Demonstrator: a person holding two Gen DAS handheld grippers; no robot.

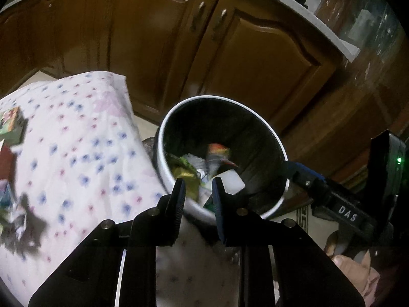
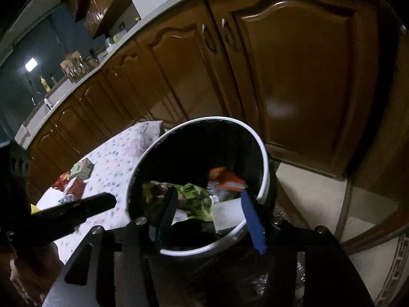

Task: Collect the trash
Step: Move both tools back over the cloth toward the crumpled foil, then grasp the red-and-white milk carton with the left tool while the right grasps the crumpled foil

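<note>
A round trash bin point(image 1: 219, 99) point(image 2: 204, 121) with a white rim and a dark inside stands beside the table. It holds a green wrapper point(image 2: 194, 199), an orange wrapper point(image 2: 225, 176) point(image 1: 217, 151) and a white piece point(image 1: 232, 181) point(image 2: 227, 212). My left gripper point(image 1: 198, 186) hovers at the bin's near rim, open by a narrow gap with nothing between its pads. My right gripper point(image 2: 208, 190) hangs over the bin's mouth, open wide and empty. More trash lies on the table: a green box point(image 2: 83, 168) point(image 1: 11, 125) and red wrappers point(image 2: 76, 186).
The table carries a white cloth with blue and pink flowers point(image 1: 84, 153) point(image 2: 120, 158), left of the bin. Brown cabinet doors point(image 1: 255, 58) point(image 2: 294, 76) stand close behind it under a white counter. Pale floor tiles point(image 2: 319, 199) lie to the right.
</note>
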